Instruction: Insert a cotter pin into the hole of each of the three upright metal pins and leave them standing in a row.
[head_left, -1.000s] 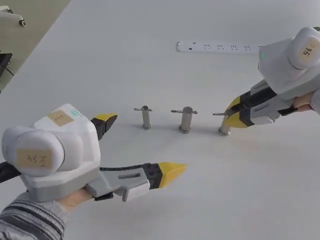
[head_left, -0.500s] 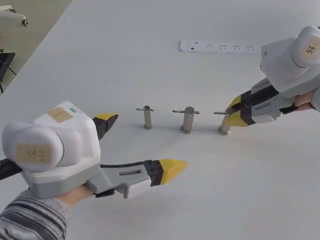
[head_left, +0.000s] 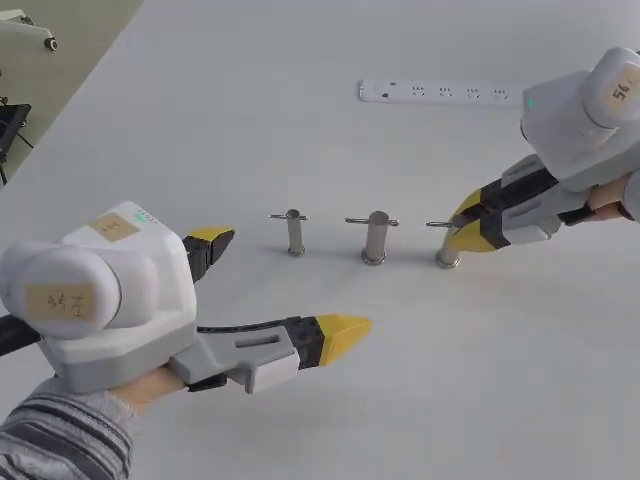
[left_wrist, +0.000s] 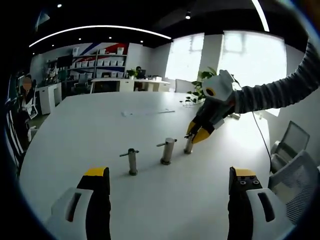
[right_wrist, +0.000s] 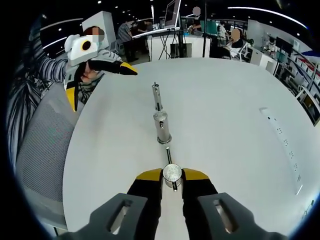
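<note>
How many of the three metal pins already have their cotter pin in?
Done: left pin and middle pin each stand with a cotter pin through the top. In hand: the right gripper is shut on the right pin, its cotter pin showing on both sides. Left: probably only releasing it. The left gripper is open.

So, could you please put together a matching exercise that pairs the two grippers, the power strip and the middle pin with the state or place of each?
Things:
1. left gripper
2. right gripper
3. power strip
4. middle metal pin

States or places:
a. lying flat at the far side of the table
b. jaws wide open, short of the row of pins
c. standing upright with a cotter pin through it
d. jaws closed around the top of the end pin

Pairs: 1-b, 2-d, 3-a, 4-c.
</note>
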